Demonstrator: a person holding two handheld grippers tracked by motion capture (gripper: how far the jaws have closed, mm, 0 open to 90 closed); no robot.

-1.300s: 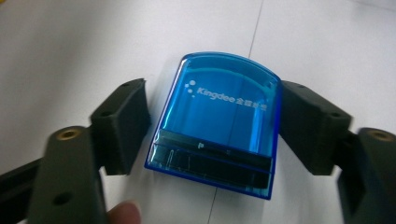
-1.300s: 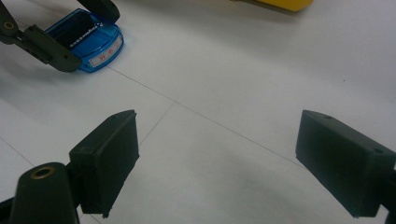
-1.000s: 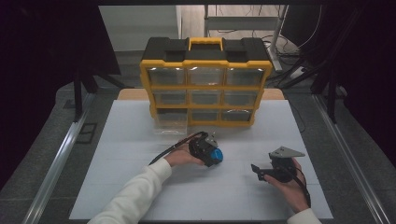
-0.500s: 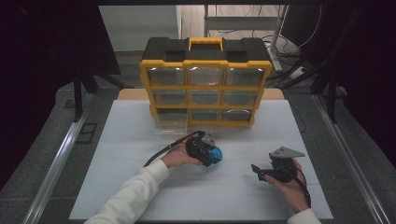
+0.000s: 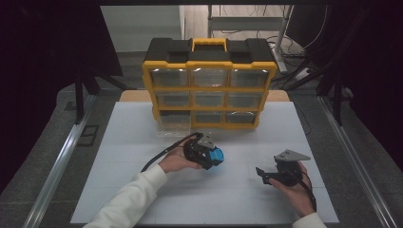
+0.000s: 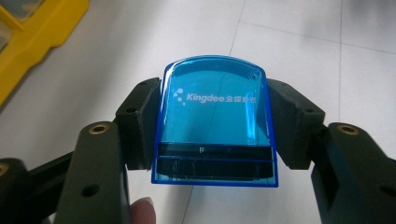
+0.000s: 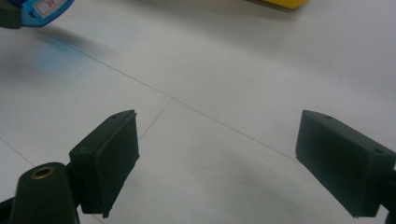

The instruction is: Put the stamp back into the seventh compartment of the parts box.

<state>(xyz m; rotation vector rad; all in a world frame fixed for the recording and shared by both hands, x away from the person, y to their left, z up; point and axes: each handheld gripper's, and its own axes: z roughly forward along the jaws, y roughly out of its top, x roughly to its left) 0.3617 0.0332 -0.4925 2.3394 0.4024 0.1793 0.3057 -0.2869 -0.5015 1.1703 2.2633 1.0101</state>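
Observation:
My left gripper (image 5: 212,156) is shut on a translucent blue plastic box (image 5: 217,156) with white "Kingdee" lettering (image 6: 215,116) and holds it just above the white table top. Both black pads (image 6: 140,121) press on the box's sides. In the right gripper view the same blue box (image 7: 42,11) appears at the top left. My right gripper (image 5: 263,174) is held low over the table to the right, apart from the box. In the right gripper view it (image 7: 219,158) stands open with nothing between its pads.
A yellow and black drawer organizer (image 5: 209,88) stands at the back of the white table (image 5: 142,142). One clear drawer (image 5: 175,124) sits out in front of its lower left corner. Metal rails (image 5: 62,156) run along both table sides.
My left gripper has risen a little with the blue box held in it. The right gripper has not moved.

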